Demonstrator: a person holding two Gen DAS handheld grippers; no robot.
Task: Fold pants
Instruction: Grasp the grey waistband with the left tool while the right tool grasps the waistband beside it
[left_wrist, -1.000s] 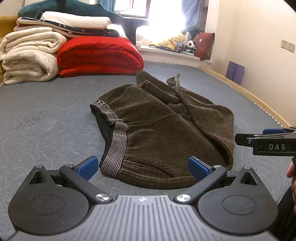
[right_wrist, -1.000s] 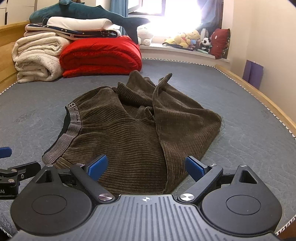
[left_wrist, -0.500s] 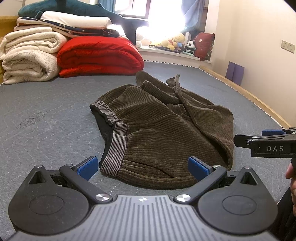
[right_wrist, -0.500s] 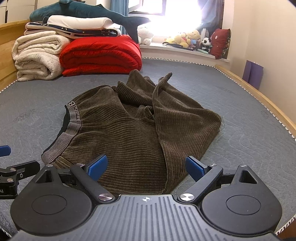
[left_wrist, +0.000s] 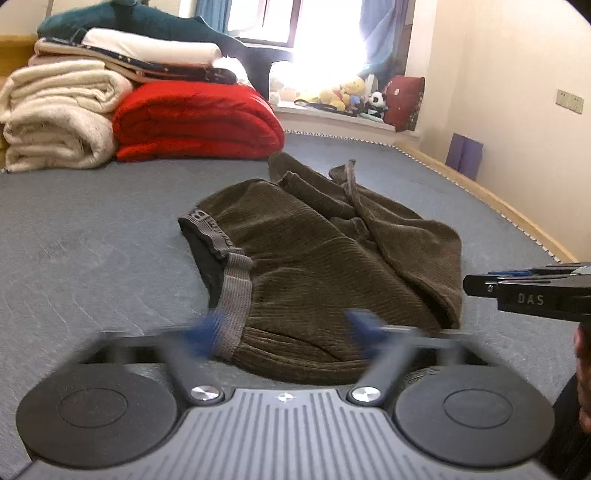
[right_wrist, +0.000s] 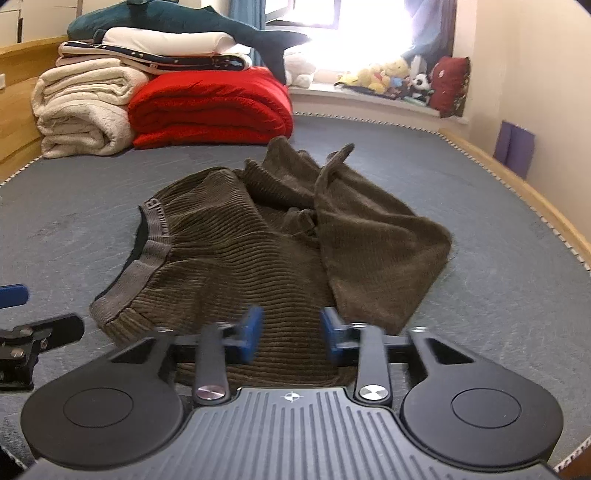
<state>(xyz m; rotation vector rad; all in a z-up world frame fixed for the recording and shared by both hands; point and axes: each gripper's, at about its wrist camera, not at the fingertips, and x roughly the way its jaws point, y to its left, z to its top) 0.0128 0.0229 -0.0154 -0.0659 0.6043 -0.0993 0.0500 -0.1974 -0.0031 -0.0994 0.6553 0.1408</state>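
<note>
The brown corduroy pants (right_wrist: 280, 251) are seen lying crumpled on the grey mattress (right_wrist: 498, 295), the waistband (right_wrist: 147, 254) turned toward nine o'clock and the legs bunched toward one o'clock, well short of the red quilt (right_wrist: 210, 107) and the cream blankets (right_wrist: 81, 110) stacked at eleven o'clock. Half a second ago both tools were held spread wide; now the fingers of the right gripper (right_wrist: 291, 334) have been drawn in to a narrow gap over the near hem, though no cloth is seen pinched between them. The left gripper (left_wrist: 284, 328) is smeared by motion blur, its blue pads (left_wrist: 207, 328) having been brought inward beside the waistband end, with a fair gap left and nothing held. The pants themselves have not been shifted. It is judged that the first grasp on the near edge is being started, and that no fold has yet been made.
</note>
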